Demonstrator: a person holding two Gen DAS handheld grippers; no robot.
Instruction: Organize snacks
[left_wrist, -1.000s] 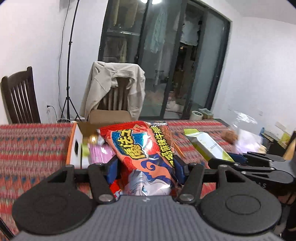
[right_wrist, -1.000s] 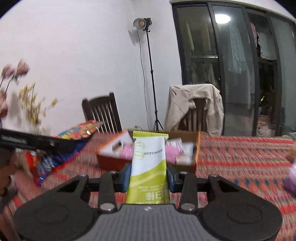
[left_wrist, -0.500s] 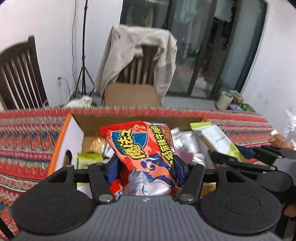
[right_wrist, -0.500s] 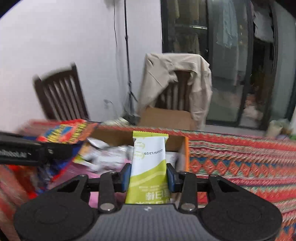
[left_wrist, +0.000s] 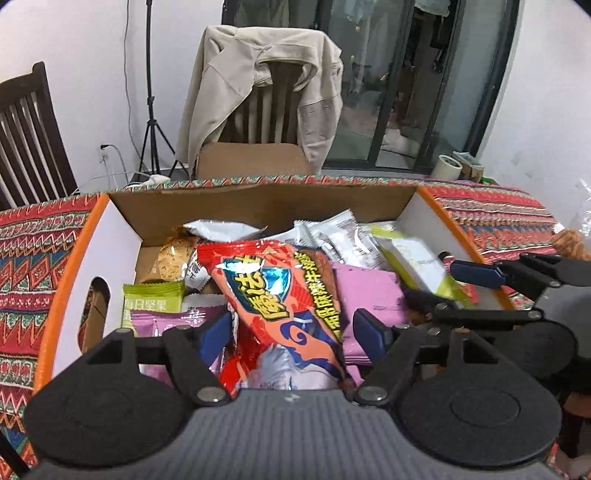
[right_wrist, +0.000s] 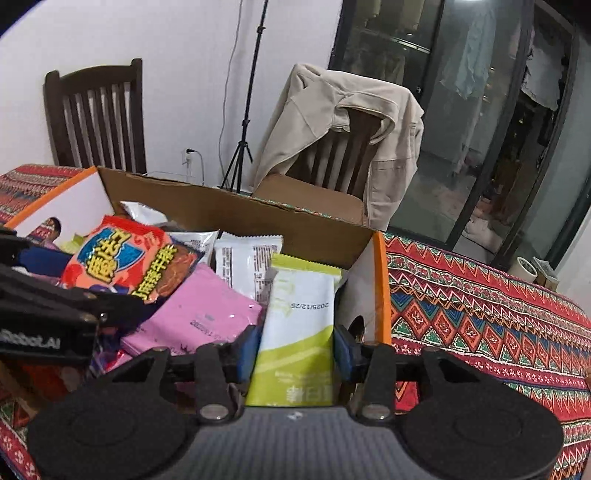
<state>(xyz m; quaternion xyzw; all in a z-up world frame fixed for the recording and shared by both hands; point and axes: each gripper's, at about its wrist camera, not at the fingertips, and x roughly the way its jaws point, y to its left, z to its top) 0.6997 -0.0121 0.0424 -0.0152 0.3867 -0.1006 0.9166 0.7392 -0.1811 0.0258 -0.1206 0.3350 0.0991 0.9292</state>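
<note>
Red noodle-snack bag (left_wrist: 284, 295) gripped by left claw (left_wrist: 291, 332) and green-white bar packet (right_wrist: 299, 321) by right claw (right_wrist: 297, 347), long axes forward, both held directly above the cardboard box (left_wrist: 258, 203).

Green-white packet (right_wrist: 299, 325) in right tool (right_wrist: 295, 350)

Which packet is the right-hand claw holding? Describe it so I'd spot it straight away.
Find the open cardboard box with orange edges on the patterned tablecloth. At its right end, the right gripper clamps a green and white packet, held upright above the pile. Unlike the pink packet and red bag beside it, it has a lime-green top strip and the printed date 2025/12/25.
</note>
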